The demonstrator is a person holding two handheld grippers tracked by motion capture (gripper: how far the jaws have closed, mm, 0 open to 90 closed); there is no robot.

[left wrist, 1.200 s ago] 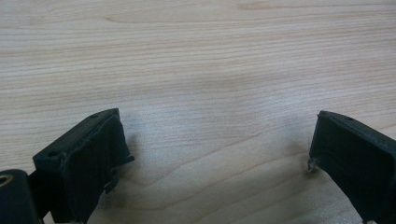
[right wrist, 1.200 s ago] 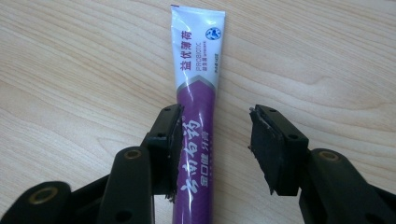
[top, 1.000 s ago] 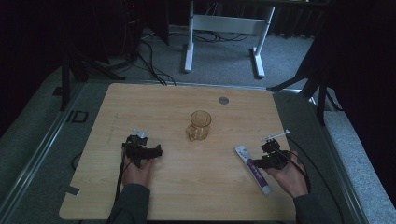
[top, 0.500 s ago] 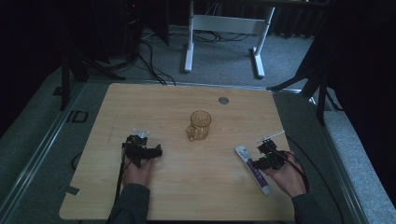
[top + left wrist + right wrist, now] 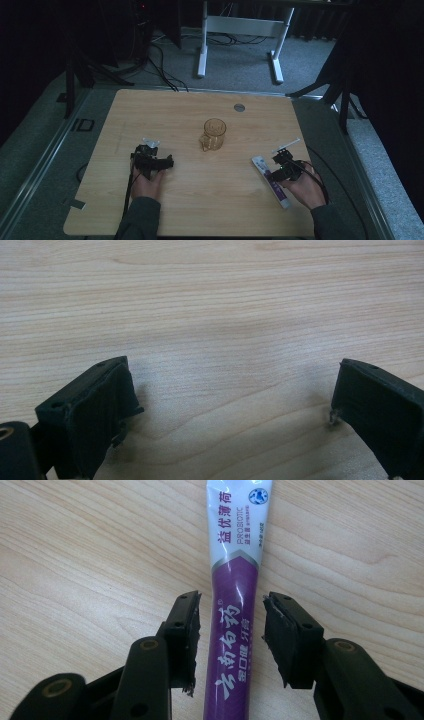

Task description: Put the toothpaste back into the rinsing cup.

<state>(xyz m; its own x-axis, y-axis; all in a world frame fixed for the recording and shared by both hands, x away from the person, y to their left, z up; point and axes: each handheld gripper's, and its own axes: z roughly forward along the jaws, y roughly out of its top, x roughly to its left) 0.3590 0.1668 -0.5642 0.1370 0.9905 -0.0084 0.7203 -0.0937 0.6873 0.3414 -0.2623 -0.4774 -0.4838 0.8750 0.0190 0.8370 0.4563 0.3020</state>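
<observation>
Right gripper view: toothpaste tube (image 5: 232, 605) lengthwise btwn jaws, flat.

jaws: black, screw holes | cables: black | sleeves: perhaps dark grey

toothpaste tube (image 5: 231, 630) lower end cut off

right gripper (image 5: 230, 640) view: black jaws straddle a toothpaste tube (image 5: 235, 605) lying flat on the wooden table (image 5: 75, 555). jaws have just been closing; a narrow gap shows on each side of the tube, pads not pressing. the tube runs lengthwise between the jaws, purple section with gold characters near the camera, white section with "probiotic" print farther off. pad edges look frayed.
</observation>
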